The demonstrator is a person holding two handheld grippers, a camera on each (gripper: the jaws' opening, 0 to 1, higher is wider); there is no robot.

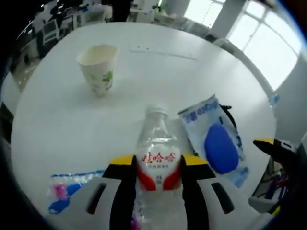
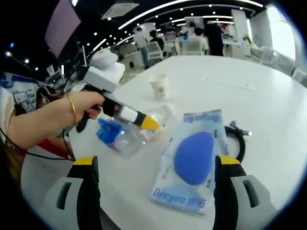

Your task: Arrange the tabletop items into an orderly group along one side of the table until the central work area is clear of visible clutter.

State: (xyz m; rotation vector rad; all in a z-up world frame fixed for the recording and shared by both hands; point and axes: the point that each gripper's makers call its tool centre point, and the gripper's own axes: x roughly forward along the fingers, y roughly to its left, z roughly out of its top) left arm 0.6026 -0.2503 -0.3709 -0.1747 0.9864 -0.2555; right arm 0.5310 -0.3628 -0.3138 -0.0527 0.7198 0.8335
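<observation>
Currently, the left gripper is clamped on a clear plastic water bottle: in the left gripper view its two yellow-tipped jaws press against both sides of the bottle's red-and-white label. The bottle lies on its side on the white tabletop, cap pointing away from the camera. In the right gripper view the same gripper enters from the left, held by a person's hand with a thin bracelet, its yellow tip at the bottle.

The right gripper has its jaws wide apart and holds nothing. Between the jaws, flat on the tabletop, lies a clear packet with a blue oval sponge inside. In the left gripper view this packet lies just to the right of the bottle.

Other items:
- A paper cup with a green print stands upright farther away on the tabletop, well apart from the bottle.
- A small packet with blue and pink contents lies to the left of the left gripper's jaws.
- A black cable lies coiled at the far edge of the sponge packet, partly under it.

Office chairs and desks stand beyond the tabletop.
</observation>
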